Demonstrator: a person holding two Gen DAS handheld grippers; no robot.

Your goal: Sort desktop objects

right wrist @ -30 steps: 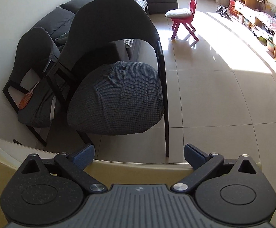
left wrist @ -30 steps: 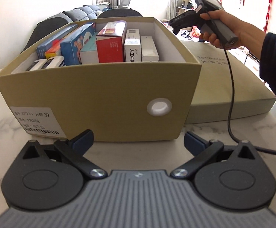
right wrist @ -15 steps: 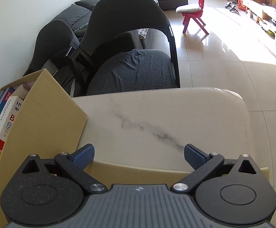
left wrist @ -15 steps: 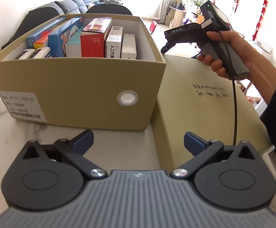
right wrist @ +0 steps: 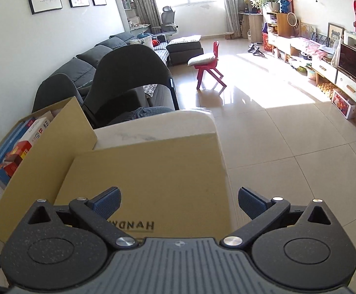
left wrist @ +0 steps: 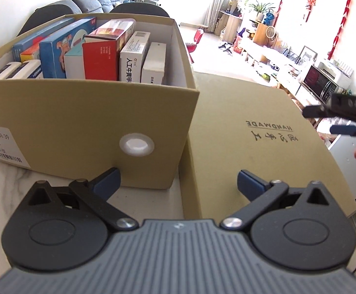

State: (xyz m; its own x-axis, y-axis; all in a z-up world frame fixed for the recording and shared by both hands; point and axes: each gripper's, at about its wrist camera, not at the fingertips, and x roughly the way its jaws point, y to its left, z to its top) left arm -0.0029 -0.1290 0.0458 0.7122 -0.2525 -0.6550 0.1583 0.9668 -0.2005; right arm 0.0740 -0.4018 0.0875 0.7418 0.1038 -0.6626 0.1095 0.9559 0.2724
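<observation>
The left tool [left wrist: 179,180] had been swung rightward since the earlier frames, so that the box [left wrist: 87,127] was seen at the left and the lid [left wrist: 258,156] filled the right; the right tool [left wrist: 334,120], earlier held high over the box, was now seen low at the right edge, above the lid's far side; in the right wrist view, where a chair and floor had been seen a second ago, the lid [right wrist: 153,174] now lay directly below the right tool [right wrist: 179,203]. Both tools were held released, nothing between their fingers. One box stood open on the marble surface [left wrist: 4,191]; one lid lay flat, top up, touching the box's right wall; inside the box about nine cartons [left wrist: 104,54] were counted, stood upright in a row, though those at the left end could not be told apart surely. One white label [left wrist: 1,147] and one round hole [left wrist: 136,144] were seen on the box's near wall. Two dark chairs [right wrist: 129,80] were seen beyond the surface, and one red chair [right wrist: 209,66] on the floor.
</observation>
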